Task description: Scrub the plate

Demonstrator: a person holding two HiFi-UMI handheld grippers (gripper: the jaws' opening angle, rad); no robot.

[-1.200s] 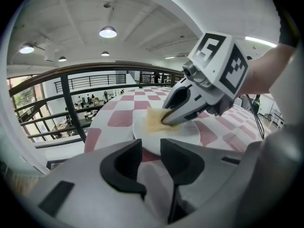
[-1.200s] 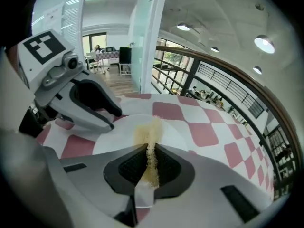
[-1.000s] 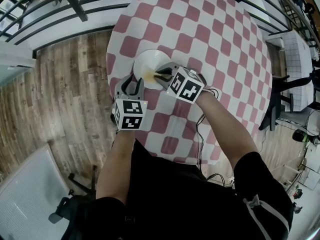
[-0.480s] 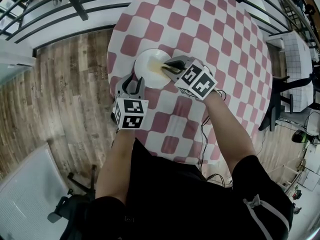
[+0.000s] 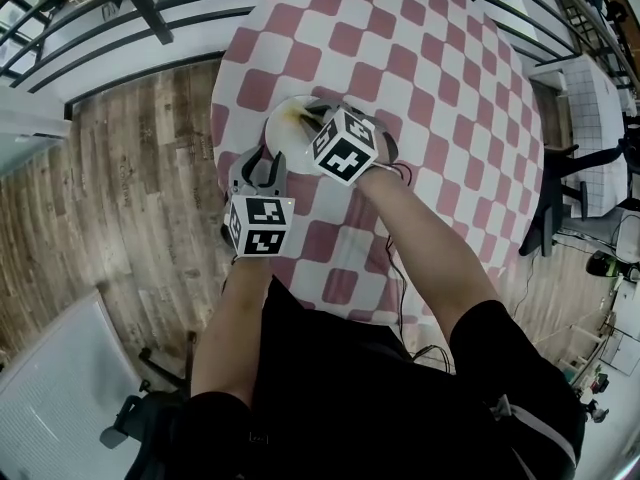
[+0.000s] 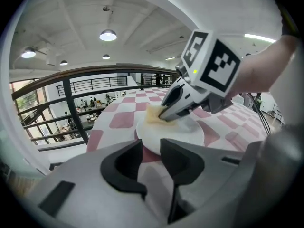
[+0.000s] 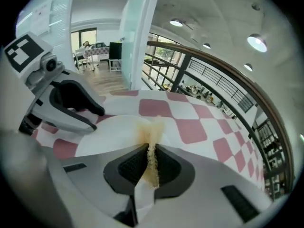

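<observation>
Yellow sponge (image 7: 153,125) pinched by the right gripper (image 7: 151,146) may shove the plate (image 7: 109,132), because the narrowly parted left gripper (image 6: 151,144) grips nothing beside it.

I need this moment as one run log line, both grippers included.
step: scrubbing | right gripper: shut on sponge, sponge on plate | left gripper: open, at plate's near rim

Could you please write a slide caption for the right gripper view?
Right gripper, shut on a yellow sponge, presses it onto the white plate.
</observation>
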